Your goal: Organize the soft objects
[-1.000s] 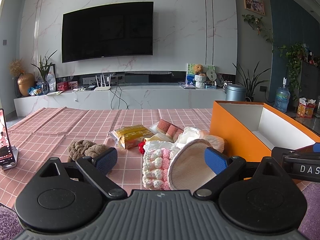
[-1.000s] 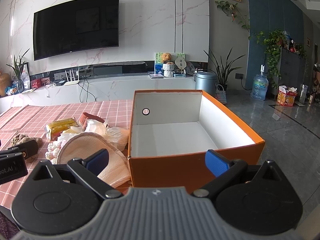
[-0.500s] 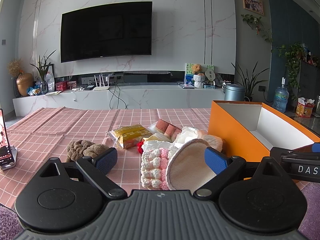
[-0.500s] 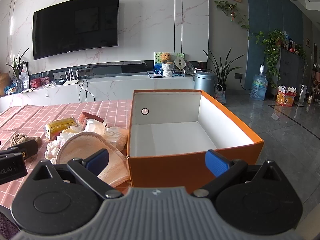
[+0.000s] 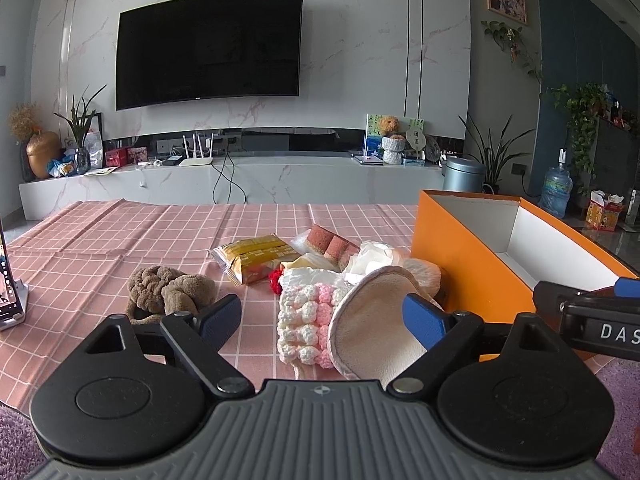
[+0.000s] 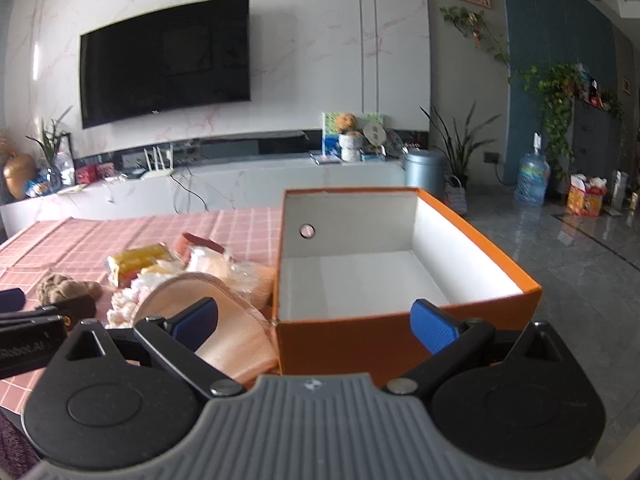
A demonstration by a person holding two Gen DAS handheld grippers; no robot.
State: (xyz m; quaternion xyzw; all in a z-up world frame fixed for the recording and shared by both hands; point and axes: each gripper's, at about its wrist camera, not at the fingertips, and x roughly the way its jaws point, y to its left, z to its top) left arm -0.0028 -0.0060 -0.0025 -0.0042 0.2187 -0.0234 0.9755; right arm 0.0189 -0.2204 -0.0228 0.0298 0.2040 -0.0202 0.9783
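Left wrist view: the left hand-held gripper (image 5: 322,316) is wide apart, holding nothing. The soft pile (image 5: 320,304) lies on the desk (image 5: 100,248) right in front of it. The orange box (image 5: 460,264) sits just right. The right hand-held gripper (image 6: 316,322), also apart, faces the box.

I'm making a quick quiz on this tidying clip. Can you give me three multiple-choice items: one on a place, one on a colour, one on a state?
1. The brown plush toy lies: A in the box; B on the pink checked cloth; C on the floor.
2. The box is, outside: A orange; B green; C black.
3. The right gripper is: A shut on a sponge; B open; C shut on the box.

B: it rests on the cloth, left of the pile.
A: its walls are orange.
B: its fingers stand wide apart and hold nothing.
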